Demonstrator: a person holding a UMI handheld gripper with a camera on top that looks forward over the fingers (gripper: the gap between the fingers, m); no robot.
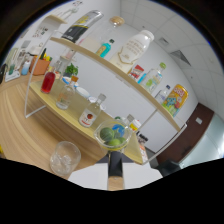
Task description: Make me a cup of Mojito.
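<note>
A clear bowl of green limes stands on the wooden counter, just ahead of me. To its left stands a short glass with ice cubes. Beyond them are a small clear bottle with a red label, an empty glass, a bottle of red liquid and a pot of mint. A slim dark and tan piece rises from the dark lower area up to the bowl. My gripper's fingers are hidden in that dark area.
A wooden shelf above the counter carries a white bottle, a blue bottle, a dark bottle, a green-capped bottle and a yellow can. Small white dishes lie behind the empty glass.
</note>
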